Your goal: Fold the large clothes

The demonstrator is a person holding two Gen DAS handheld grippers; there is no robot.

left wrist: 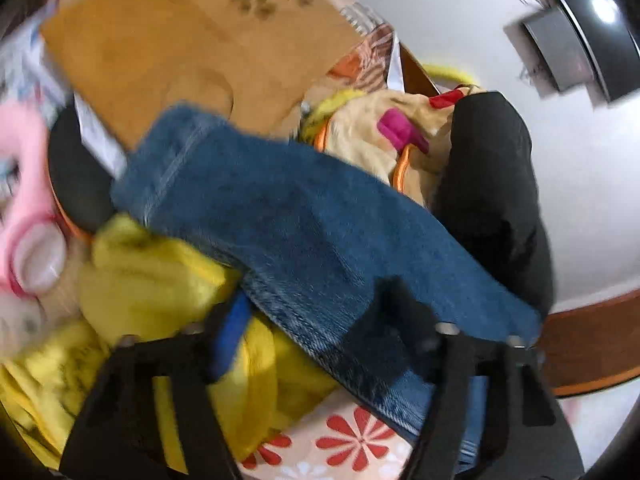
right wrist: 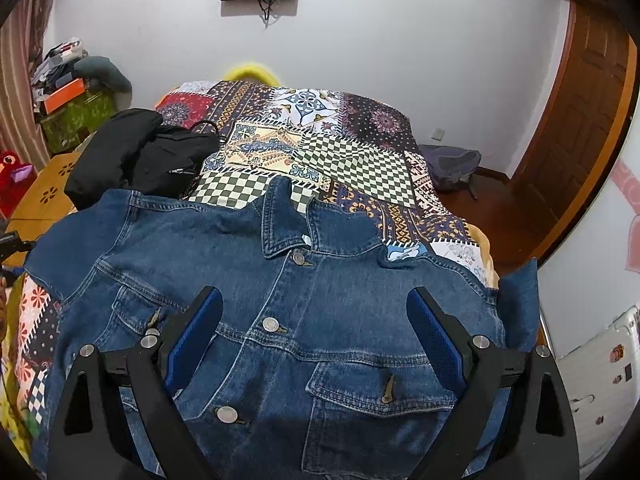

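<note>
My left gripper [left wrist: 312,320] is down at the side of the bed, its jaws part-way apart with the sleeve [left wrist: 320,216] of the blue denim jacket running between them; the view is blurred and I cannot tell whether the pads press on the cloth yet, so I judge this as closing in on the sleeve's hemmed cuff, not a settled hold. I take that end because the sleeve sticks out sideways from the body and must be swung across the chest for the first fold. The sleeve's long axis runs from the cuff by my jaws away toward the upper left of the left wrist view, lying over a crumpled yellow plush blanket [left wrist: 168,280] and beside a black garment [left wrist: 492,184]. My right gripper [right wrist: 314,312] hangs wide open above the jacket's chest, its blue pads [right wrist: 202,328] on either side of the button line and touching nothing. I keep it there, I think, ready to pin the body while the other hand moves the sleeve. The blue denim jacket [right wrist: 280,320] lies front up and buttoned on the patchwork bed cover [right wrist: 340,152], collar pointing away from me toward the far white wall [right wrist: 400,40], hem toward me, so its long axis runs along the bed. A second black bundle of clothing [right wrist: 136,152] sits just beyond its left shoulder.
</note>
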